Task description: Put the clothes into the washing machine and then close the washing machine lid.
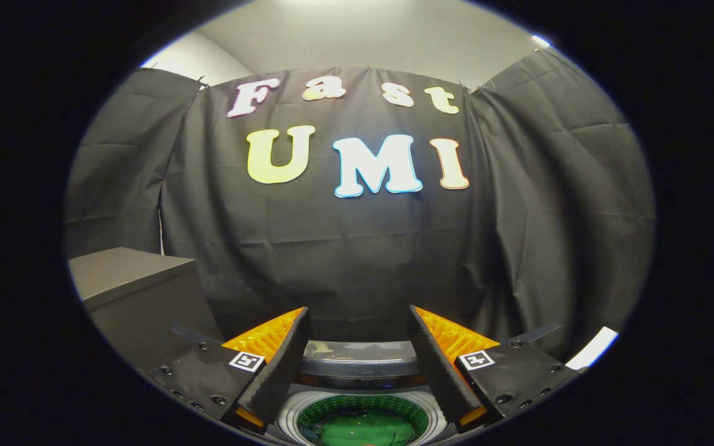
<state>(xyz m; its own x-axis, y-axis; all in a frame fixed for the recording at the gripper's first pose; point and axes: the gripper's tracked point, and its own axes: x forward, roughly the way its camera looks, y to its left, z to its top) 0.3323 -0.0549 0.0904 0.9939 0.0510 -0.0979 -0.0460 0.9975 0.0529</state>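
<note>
We see a black cloth wall (357, 248) hanging in folds, a pale ceiling (369, 37) above it, and a grey cabinet (127, 285) beside it.

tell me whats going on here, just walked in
A person holds a gripper over a small top-loading washing machine. Its fingers are spread apart with nothing between them. Below and between them the drum is open, with something green inside, likely the clothing. The clear lid stands raised at the back, just beyond the fingers, so closing it looks like the step not yet done. A grey box sits off to one side.
</note>
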